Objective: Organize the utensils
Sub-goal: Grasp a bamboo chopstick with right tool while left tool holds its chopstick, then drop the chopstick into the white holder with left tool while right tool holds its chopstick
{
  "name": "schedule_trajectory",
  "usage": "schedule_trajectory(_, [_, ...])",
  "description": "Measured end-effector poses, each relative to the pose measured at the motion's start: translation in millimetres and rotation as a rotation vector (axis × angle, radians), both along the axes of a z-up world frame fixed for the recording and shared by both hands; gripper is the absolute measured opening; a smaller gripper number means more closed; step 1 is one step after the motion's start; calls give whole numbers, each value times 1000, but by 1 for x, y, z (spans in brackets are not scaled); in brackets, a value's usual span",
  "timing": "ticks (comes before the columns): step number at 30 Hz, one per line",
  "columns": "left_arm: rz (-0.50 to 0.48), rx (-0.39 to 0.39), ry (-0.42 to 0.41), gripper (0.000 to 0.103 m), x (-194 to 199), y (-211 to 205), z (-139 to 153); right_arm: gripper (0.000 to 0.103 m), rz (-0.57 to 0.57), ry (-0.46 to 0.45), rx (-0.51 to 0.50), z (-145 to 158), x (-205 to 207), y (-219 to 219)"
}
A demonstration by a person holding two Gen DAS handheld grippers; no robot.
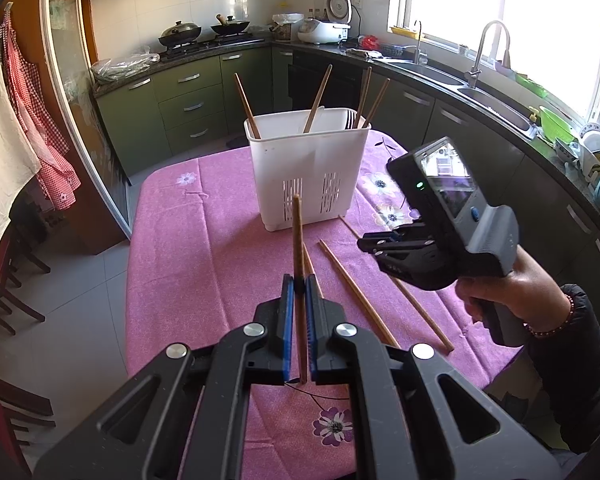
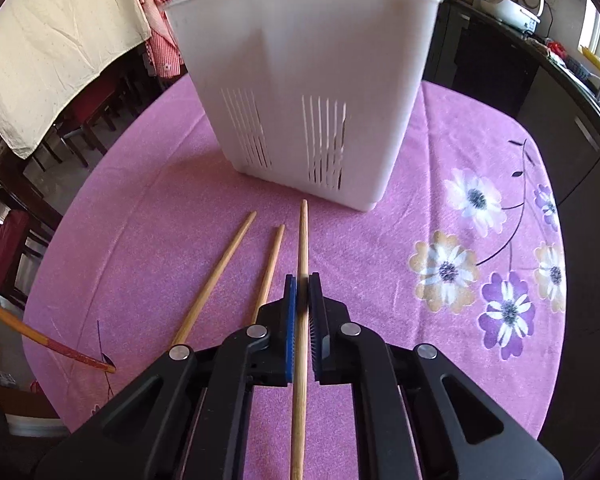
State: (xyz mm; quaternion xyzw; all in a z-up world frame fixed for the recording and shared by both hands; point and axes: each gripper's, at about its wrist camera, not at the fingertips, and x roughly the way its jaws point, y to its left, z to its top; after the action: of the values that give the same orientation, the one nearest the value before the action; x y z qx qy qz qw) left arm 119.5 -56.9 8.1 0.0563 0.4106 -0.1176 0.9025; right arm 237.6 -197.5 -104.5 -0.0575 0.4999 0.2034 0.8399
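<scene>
A white slotted utensil holder (image 1: 308, 164) stands on the pink tablecloth (image 1: 204, 248), with several wooden chopsticks (image 1: 319, 98) leaning inside it. My left gripper (image 1: 299, 286) is shut on a wooden chopstick (image 1: 297, 232) held above the table, pointing toward the holder. My right gripper (image 2: 302, 286) is shut on another chopstick (image 2: 302, 240) just in front of the holder (image 2: 308, 92). Two loose chopsticks (image 2: 220, 268) lie on the cloth left of it. In the left wrist view the right gripper (image 1: 366, 245) is low over the loose chopsticks (image 1: 354, 288).
The table edge (image 1: 130, 280) drops to a tiled floor on the left. Dark chairs (image 1: 8, 280) and hanging cloths (image 1: 4, 152) stand left. Kitchen counters (image 1: 500, 96) with a sink run behind and right. A red-tipped stick (image 2: 48, 340) pokes in at the right wrist view's left.
</scene>
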Motion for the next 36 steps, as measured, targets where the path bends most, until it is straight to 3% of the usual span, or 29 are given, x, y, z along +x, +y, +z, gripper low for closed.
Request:
schedule_trajectory(7, [6, 1, 0, 6, 0, 2, 0, 7, -31, -213, 105, 81, -47, -41])
schedule_trajectory(12, [5, 3, -1, 6, -2, 1, 1, 7, -35, -309, 141, 115, -88, -67])
schedule_trajectory(20, [-1, 10, -5, 6, -5, -1, 2, 7, -53, -355, 176, 120, -132, -85])
schedule_trajectory(36, [-6, 10, -20, 6, -9, -1, 8, 7, -48, -349, 186, 115, -135, -90])
